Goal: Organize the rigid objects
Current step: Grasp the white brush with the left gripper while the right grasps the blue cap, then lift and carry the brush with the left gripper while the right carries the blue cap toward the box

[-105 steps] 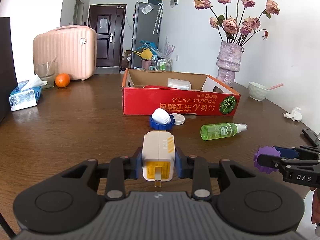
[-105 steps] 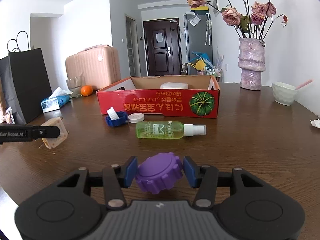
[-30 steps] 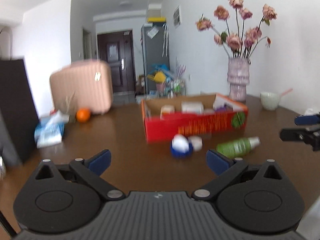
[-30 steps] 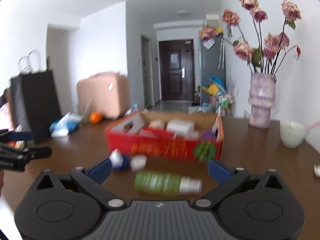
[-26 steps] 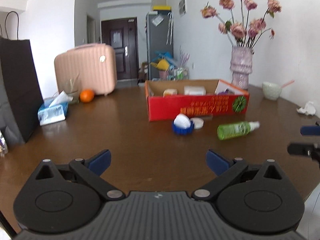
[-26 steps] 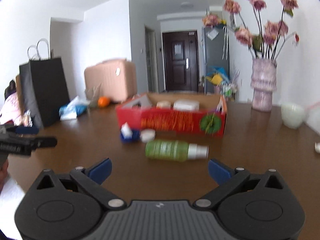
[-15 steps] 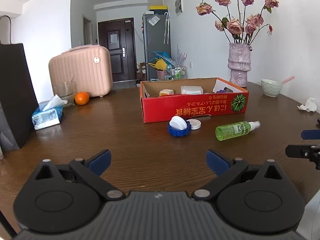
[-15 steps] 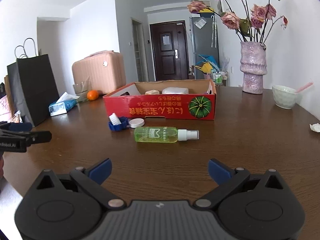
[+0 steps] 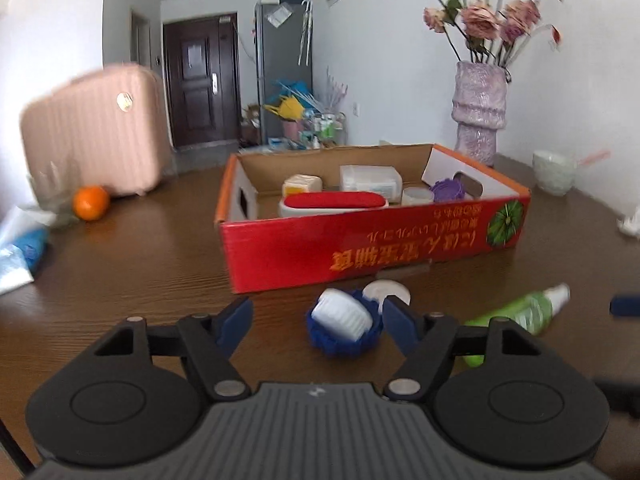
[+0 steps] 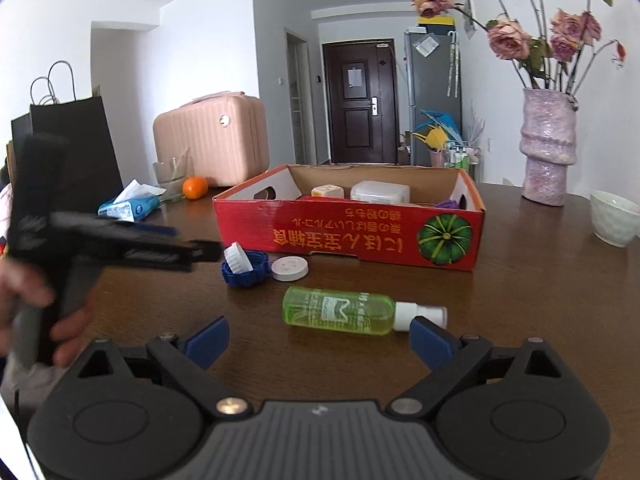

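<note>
Blue ridged cap (image 9: 343,334) with a white ribbed cap (image 9: 341,315) lying in it, on the brown counter (image 9: 140,276) just in front of the red cardboard box (image 9: 372,248). The left tool (image 9: 316,322) has just been narrowing its jaws; they stand part open on either side of the blue cap, which sits toward the right pad, with a clear gap at the left one, so it is not gripped. At 1 o'clock of the cap, touching or nearly so, a flat white lid (image 9: 390,292). At 3 o'clock, a green spray bottle (image 10: 340,311) lies on its side; the right tool (image 10: 320,334), jaws wide and only slightly narrowed, is empty just short of it. The box holds a red-topped case (image 9: 334,202), a yellow-and-cream block (image 9: 301,185), a clear container (image 9: 370,178) and a purple ridged cap (image 9: 447,190). At 10 o'clock, well apart, an orange (image 9: 91,203) and a pink suitcase (image 9: 92,132); at 1 o'clock, a vase of roses (image 9: 480,114).
</note>
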A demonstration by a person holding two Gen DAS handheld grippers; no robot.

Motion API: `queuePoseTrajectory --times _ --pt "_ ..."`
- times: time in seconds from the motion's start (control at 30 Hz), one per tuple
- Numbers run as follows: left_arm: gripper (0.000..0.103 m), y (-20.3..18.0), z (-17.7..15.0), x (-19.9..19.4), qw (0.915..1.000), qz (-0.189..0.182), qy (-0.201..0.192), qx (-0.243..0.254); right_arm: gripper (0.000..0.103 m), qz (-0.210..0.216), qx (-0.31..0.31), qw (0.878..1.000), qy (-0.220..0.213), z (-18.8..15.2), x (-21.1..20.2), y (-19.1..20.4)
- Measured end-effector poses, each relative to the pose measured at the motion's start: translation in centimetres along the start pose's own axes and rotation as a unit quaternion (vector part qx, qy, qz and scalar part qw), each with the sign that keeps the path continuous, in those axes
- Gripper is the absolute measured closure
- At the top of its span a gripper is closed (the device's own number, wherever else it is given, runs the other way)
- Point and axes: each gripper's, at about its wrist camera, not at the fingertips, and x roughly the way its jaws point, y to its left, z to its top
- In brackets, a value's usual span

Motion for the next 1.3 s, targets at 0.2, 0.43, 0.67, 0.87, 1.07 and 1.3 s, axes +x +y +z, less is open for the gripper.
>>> queuePoseTrajectory --times 0.2,0.43,0.67,0.87,1.07,1.3 --pt "0.072 1.8 0.0 3.2 0.9968 -0.05 0.029 -0.055 0.007 -0.002 0.0 1.0 0.015 0.2 2.3 -0.2" --pt "0.088 3.8 -0.4 2.6 0.9894 -0.101 -0.001 -0.105 0.007 0.018 -0.014 1.0 0.008 1.6 4.9 1.6" --pt "0.089 8.2 0.1 -1.7 0.9821 -0.019 -0.101 -0.158 0.009 0.06 -0.075 0.995 0.018 4.3 9.1 6.4" --pt "0.088 10.4 0.0 -1.7 0.9763 0.072 -0.082 -0.187 0.032 0.027 -0.082 0.993 0.081 6.1 15.3 9.0" --pt "0.088 10.0 0.3 -2.1 0.9794 0.042 -0.091 -0.175 0.051 0.004 -0.085 0.993 0.083 6.3 16.7 10.2" --pt "0.088 8.9 0.1 -1.4 0.9837 0.022 -0.073 -0.163 0.052 0.005 -0.073 0.995 0.07 6.2 14.3 10.1"
